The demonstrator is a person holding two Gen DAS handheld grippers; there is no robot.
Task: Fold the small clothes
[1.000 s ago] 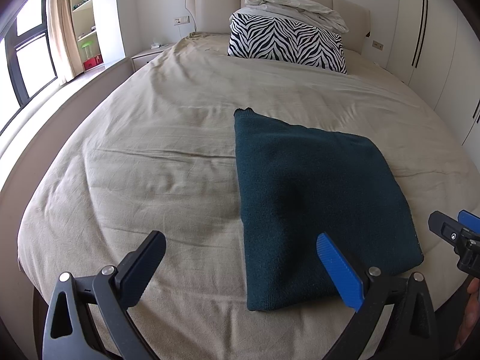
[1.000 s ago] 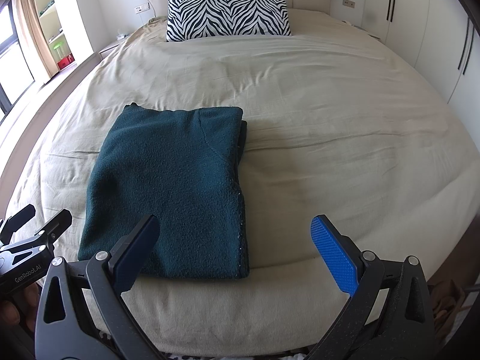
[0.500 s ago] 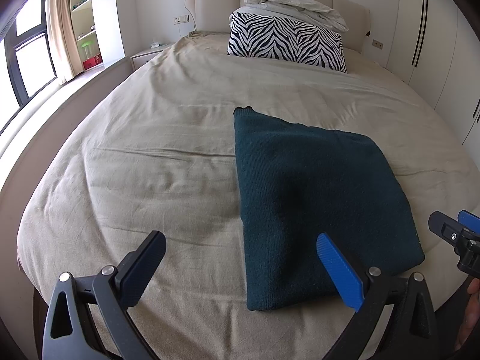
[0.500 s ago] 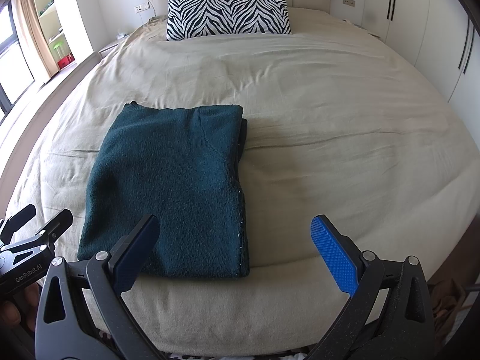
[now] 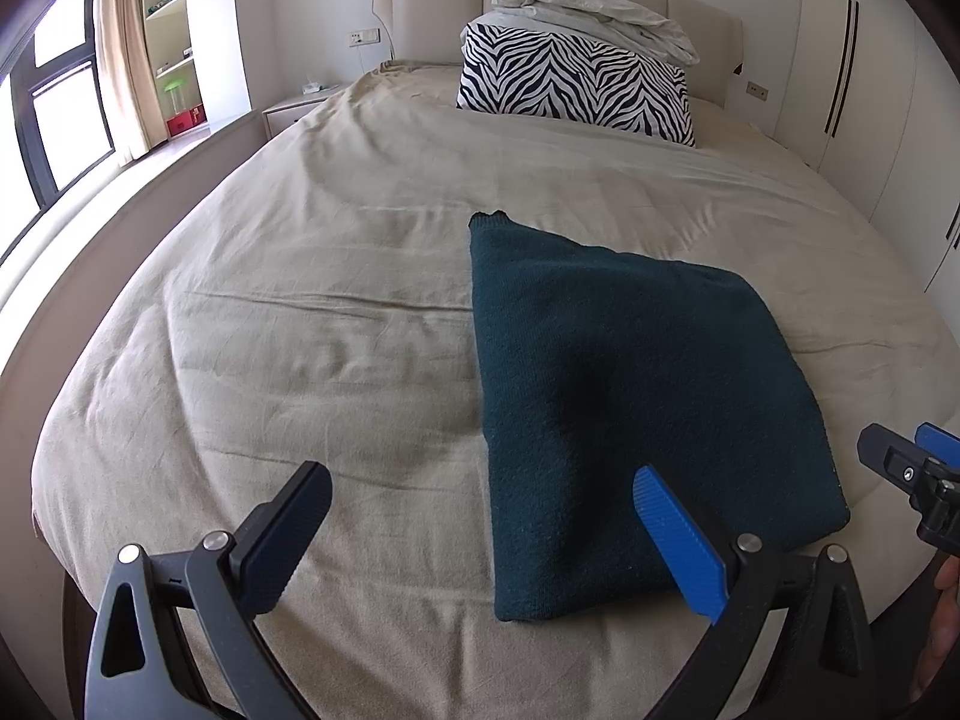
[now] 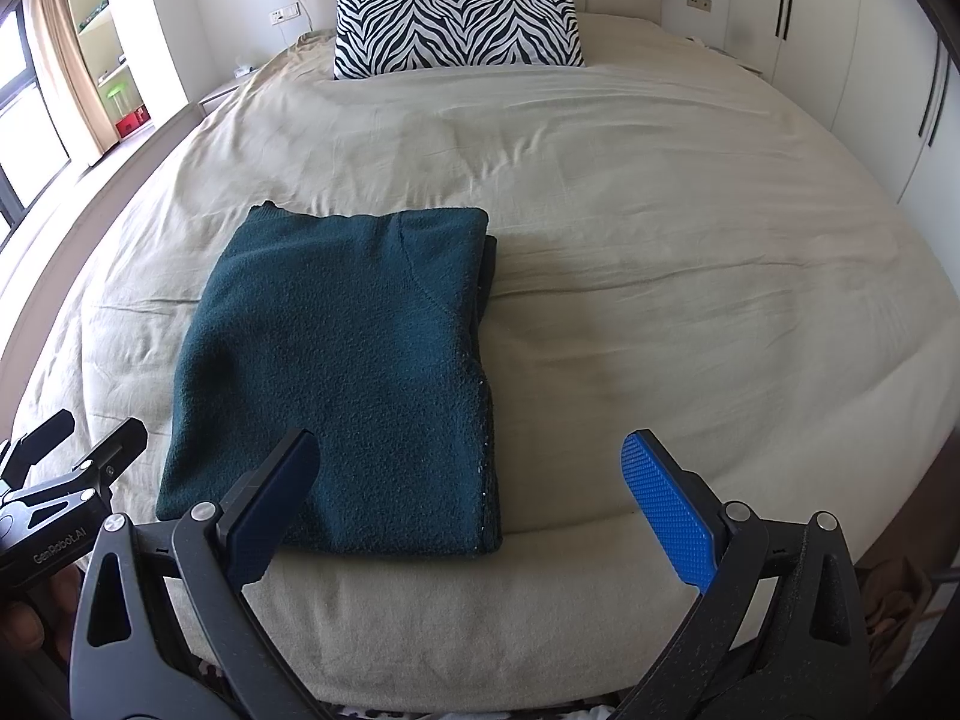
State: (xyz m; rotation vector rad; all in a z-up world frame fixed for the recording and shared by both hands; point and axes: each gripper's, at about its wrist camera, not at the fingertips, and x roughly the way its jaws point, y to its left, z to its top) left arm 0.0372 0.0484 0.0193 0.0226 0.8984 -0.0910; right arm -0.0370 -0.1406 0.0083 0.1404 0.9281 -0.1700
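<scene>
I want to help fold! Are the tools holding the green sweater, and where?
No, nothing is held. The left tool and right tool are both open, and the folded sweater lies free on the bed.

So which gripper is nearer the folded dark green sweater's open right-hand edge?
Right. The right gripper hovers open over the near end of that edge of the sweater. The left gripper, also open, hangs at the opposite, left side, mostly over the beige bedcover.
</scene>
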